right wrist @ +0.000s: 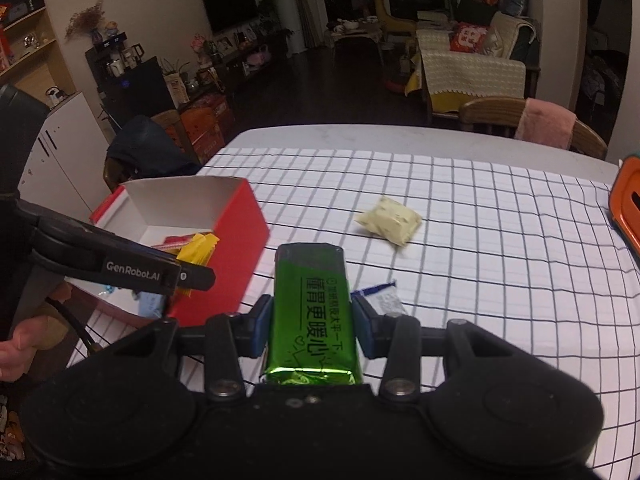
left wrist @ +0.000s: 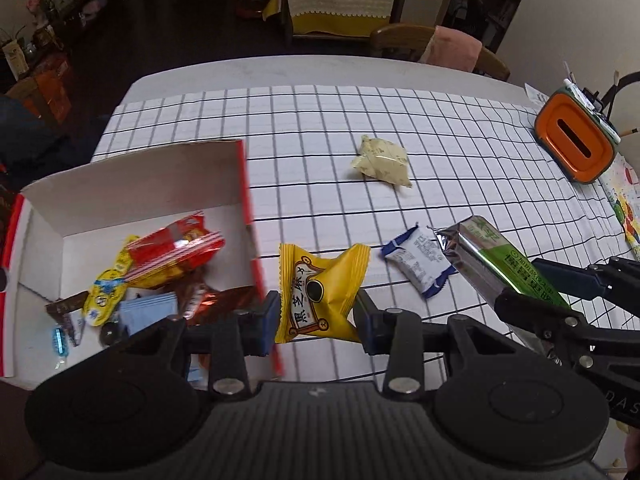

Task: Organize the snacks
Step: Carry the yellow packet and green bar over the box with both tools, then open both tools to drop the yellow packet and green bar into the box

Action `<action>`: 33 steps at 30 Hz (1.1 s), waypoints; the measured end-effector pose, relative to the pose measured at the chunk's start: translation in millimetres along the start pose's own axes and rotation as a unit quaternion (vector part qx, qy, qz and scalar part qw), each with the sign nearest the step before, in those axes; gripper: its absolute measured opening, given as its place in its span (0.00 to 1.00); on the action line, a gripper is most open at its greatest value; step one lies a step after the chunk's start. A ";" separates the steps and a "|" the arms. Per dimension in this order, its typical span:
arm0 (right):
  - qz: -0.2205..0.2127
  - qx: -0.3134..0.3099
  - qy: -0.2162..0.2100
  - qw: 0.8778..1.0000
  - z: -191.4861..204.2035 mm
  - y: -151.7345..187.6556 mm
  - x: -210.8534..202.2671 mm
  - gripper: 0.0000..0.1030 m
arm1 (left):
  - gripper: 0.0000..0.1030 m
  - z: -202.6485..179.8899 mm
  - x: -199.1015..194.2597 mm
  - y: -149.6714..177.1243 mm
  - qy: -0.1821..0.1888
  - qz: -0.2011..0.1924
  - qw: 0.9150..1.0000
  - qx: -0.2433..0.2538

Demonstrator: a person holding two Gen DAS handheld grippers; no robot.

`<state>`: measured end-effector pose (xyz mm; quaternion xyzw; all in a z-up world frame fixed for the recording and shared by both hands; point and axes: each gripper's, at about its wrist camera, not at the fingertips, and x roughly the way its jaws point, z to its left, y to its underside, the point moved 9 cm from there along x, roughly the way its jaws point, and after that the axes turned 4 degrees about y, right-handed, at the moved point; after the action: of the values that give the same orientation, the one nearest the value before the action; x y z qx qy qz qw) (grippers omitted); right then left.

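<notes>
My left gripper (left wrist: pixel 318 316) is shut on a yellow snack packet (left wrist: pixel 320 294) and holds it above the cloth, just right of the red box (left wrist: pixel 132 188). That box has white inner walls and holds several wrapped snacks. My right gripper (right wrist: pixel 312 330) is shut on a green foil bar (right wrist: pixel 310 312), which also shows in the left wrist view as the green foil bar (left wrist: pixel 496 260). A blue-and-white packet (left wrist: pixel 418 260) and a pale cream packet (left wrist: pixel 382 160) lie on the checked tablecloth (left wrist: pixel 320 120). In the right wrist view the red box (right wrist: pixel 236 236) stands to the left and the cream packet (right wrist: pixel 390 220) lies ahead.
An orange container (left wrist: pixel 576 140) stands at the table's far right edge. A wooden chair with a pink cover (right wrist: pixel 540 120) is behind the table. A person's hand (right wrist: pixel 16 352) shows at the left. The left gripper's arm (right wrist: pixel 120 268) crosses in front of the box.
</notes>
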<state>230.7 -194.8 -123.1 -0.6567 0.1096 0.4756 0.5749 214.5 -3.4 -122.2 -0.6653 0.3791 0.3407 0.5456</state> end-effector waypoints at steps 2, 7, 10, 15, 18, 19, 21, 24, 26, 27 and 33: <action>-0.003 -0.004 -0.003 1.000 14.2 -3.9 1.4 0.40 | 0.37 13.3 -7.0 0.7 -0.002 -0.005 1.000 -0.003; -0.005 -0.017 -0.009 1.000 49.8 -11.9 11.2 0.40 | 0.37 46.8 -20.6 3.0 -0.008 -0.011 1.000 -0.010; -0.005 -0.025 -0.011 1.000 71.8 -17.3 17.5 0.40 | 0.37 68.3 -26.8 4.6 -0.014 -0.015 1.000 -0.015; -0.003 -0.040 -0.013 0.999 103.7 -25.2 32.7 0.40 | 0.37 106.2 -32.3 7.3 -0.025 -0.016 0.999 -0.027; 0.000 -0.049 -0.012 0.999 121.2 -29.3 43.9 0.40 | 0.37 127.6 -33.3 9.4 -0.034 -0.016 0.999 -0.032; 0.001 -0.051 -0.011 0.999 126.3 -30.7 48.3 0.40 | 0.37 135.1 -33.0 10.3 -0.037 -0.015 0.999 -0.034; 0.004 -0.057 -0.007 0.998 136.2 -32.4 58.2 0.40 | 0.37 150.0 -31.5 11.7 -0.043 -0.013 0.998 -0.039; 0.010 -0.065 -0.002 0.998 149.6 -34.6 73.8 0.40 | 0.37 171.2 -26.0 13.9 -0.048 -0.007 0.998 -0.049; 0.014 -0.072 0.000 0.997 158.9 -34.9 83.9 0.40 | 0.37 183.9 -20.8 15.1 -0.052 -0.003 0.997 -0.052; 0.016 -0.073 -0.002 0.997 164.1 -35.8 89.3 0.40 | 0.37 189.5 -17.8 15.4 -0.055 -0.001 0.997 -0.052; 0.035 -0.095 -0.010 0.995 190.2 -29.1 117.4 0.40 | 0.37 214.5 7.2 17.5 -0.072 0.023 0.997 -0.036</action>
<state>217.4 25.0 -170.7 -0.6990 0.0809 0.5104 0.4944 194.1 204.8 -173.7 -0.6492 0.3420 0.4132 0.5393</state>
